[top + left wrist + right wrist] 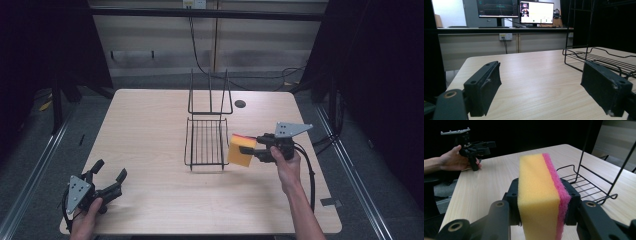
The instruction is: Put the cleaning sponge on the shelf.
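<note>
Sponge (pixel 242 150) clenched in right gripper (pixel 256 149), aloft just beside wire rack (pixel 206 142) at worktop (pixel 150 130) centre. Left gripper (pixel 111 175) released, near-left corner. Likely mid-carry; next calls for lowering into rack.

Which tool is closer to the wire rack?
The right tool. It holds a sponge just beside the wire rack. The left tool is open, far off near the table's front left corner.
</note>
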Demonstrator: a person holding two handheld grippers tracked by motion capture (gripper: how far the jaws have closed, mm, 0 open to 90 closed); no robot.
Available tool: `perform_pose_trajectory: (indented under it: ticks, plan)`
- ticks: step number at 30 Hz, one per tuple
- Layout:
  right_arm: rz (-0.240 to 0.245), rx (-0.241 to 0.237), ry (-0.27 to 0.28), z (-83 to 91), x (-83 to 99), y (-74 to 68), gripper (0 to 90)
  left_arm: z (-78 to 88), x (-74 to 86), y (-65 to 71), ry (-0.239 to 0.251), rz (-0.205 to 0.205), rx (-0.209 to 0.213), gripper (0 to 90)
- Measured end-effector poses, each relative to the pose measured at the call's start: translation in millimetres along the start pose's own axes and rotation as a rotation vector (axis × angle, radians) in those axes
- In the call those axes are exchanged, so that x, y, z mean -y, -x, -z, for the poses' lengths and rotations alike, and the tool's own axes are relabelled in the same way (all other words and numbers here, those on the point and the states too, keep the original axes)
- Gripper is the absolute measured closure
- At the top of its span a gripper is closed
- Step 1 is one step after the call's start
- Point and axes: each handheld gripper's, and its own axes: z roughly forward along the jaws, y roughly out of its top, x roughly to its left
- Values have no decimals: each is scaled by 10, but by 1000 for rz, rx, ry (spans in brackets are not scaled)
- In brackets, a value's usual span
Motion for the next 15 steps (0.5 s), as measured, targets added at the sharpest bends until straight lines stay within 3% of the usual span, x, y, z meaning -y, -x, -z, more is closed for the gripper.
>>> perform_pose_trajectory:
  ticks: [15]
  plan:
    - [17, -64, 25, -362, -187, 36, 597, 0, 0, 0, 0, 0, 0, 157]
